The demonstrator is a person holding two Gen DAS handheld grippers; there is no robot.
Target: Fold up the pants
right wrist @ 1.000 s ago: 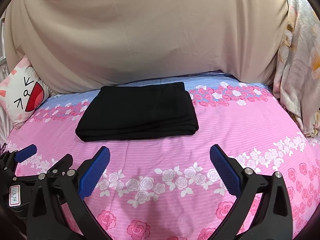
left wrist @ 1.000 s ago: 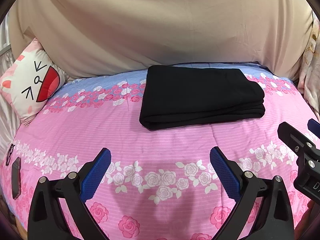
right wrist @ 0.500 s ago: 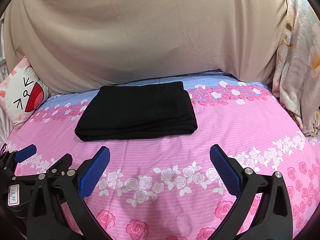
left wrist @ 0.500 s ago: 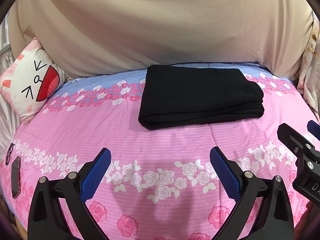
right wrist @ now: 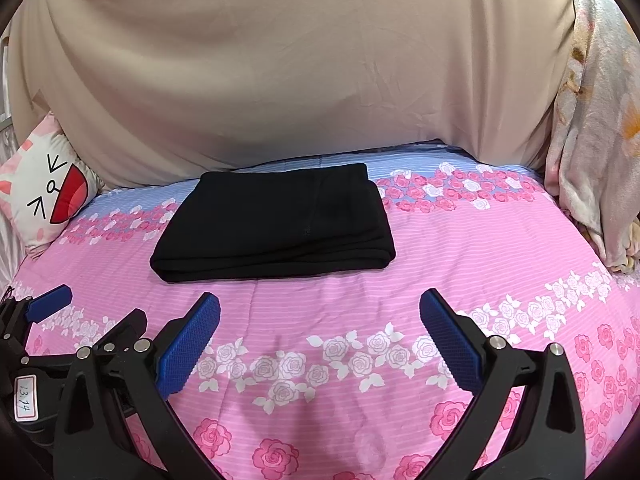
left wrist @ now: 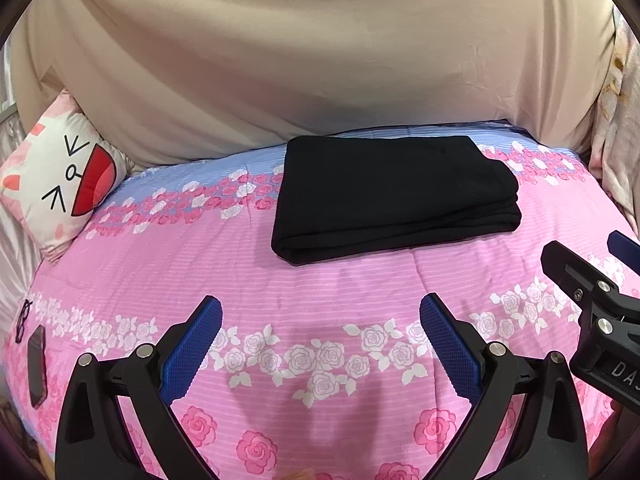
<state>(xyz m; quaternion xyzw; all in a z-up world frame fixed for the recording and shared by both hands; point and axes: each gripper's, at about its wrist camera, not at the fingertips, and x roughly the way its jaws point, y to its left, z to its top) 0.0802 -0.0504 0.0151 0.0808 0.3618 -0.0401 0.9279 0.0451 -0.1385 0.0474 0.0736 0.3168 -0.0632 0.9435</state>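
Pink rose-print bedspread [left wrist: 320, 292], beige sheet [left wrist: 320, 60] draped behind, cat-face cushion [left wrist: 60, 176] at left

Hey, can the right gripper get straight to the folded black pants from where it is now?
Probably yes. The right gripper is open and empty, and only bare pink bedspread lies between it and the pants.

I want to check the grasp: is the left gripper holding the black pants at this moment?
No, the left gripper is open and empty above the pink floral bedspread, and the folded black pants lie apart from it, farther back.
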